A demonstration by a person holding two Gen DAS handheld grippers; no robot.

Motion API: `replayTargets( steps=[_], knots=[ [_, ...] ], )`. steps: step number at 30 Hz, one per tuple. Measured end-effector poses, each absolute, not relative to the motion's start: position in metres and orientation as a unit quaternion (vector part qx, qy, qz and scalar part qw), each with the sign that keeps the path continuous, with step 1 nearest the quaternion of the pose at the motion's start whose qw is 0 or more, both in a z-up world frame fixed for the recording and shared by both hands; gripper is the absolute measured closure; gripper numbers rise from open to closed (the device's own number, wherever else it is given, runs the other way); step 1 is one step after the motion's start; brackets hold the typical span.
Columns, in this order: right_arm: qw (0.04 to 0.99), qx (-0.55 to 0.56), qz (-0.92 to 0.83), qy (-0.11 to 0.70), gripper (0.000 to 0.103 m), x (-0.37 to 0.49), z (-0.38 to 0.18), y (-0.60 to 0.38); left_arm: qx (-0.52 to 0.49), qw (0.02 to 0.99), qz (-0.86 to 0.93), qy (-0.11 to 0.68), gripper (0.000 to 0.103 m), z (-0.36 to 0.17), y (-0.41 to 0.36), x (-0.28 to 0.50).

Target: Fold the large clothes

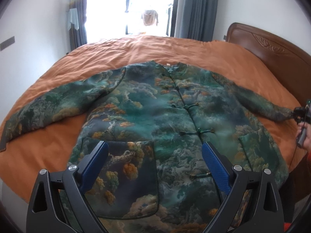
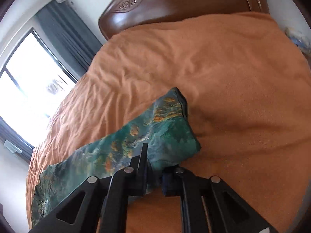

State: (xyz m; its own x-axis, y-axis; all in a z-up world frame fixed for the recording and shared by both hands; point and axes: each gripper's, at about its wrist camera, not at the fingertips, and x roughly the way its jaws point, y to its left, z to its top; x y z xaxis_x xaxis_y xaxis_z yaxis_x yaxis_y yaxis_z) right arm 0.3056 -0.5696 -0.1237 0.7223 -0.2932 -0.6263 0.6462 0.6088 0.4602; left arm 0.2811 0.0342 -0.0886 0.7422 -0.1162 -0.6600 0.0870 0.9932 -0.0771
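A padded jacket (image 1: 155, 112) with a green and orange landscape print and knot buttons lies face up on the bed, both sleeves spread out. In the left wrist view my left gripper (image 1: 155, 144) hovers over the jacket's lower front near a patch pocket, its blue pads wide apart and holding nothing. Far right in that view, my right gripper (image 1: 300, 112) sits at the end of the right sleeve (image 1: 258, 101). The right wrist view shows that gripper (image 2: 155, 167) shut on the sleeve (image 2: 167, 128) near the cuff, the cloth bunched between its fingers.
An orange cover (image 1: 175, 48) spreads over the whole bed (image 2: 233, 77). A carved wooden headboard (image 1: 272, 54) stands on the right. Beyond the bed are a bright window (image 1: 149, 5) and grey curtains (image 1: 194, 9). A person's hand (image 1: 307, 139) shows at the right edge.
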Motion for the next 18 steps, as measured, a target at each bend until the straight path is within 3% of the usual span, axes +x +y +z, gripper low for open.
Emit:
replayTargets(
  steps=[10, 14, 18],
  knots=[
    [0.975, 0.126, -0.042, 0.179, 0.093, 0.374, 0.036, -0.365, -0.044, 0.933, -0.060, 0.353, 0.006, -0.092, 0.034, 0.279],
    [0.976, 0.071, 0.024, 0.204, 0.093, 0.420, 0.036, -0.276, -0.062, 0.931, -0.058, 0.354, 0.006, -0.094, 0.041, 0.275],
    [0.966, 0.022, 0.059, 0.252, 0.093, 0.457, -0.005, -0.201, -0.064, 0.934, -0.052, 0.349, 0.006, -0.093, 0.048, 0.269]
  ],
)
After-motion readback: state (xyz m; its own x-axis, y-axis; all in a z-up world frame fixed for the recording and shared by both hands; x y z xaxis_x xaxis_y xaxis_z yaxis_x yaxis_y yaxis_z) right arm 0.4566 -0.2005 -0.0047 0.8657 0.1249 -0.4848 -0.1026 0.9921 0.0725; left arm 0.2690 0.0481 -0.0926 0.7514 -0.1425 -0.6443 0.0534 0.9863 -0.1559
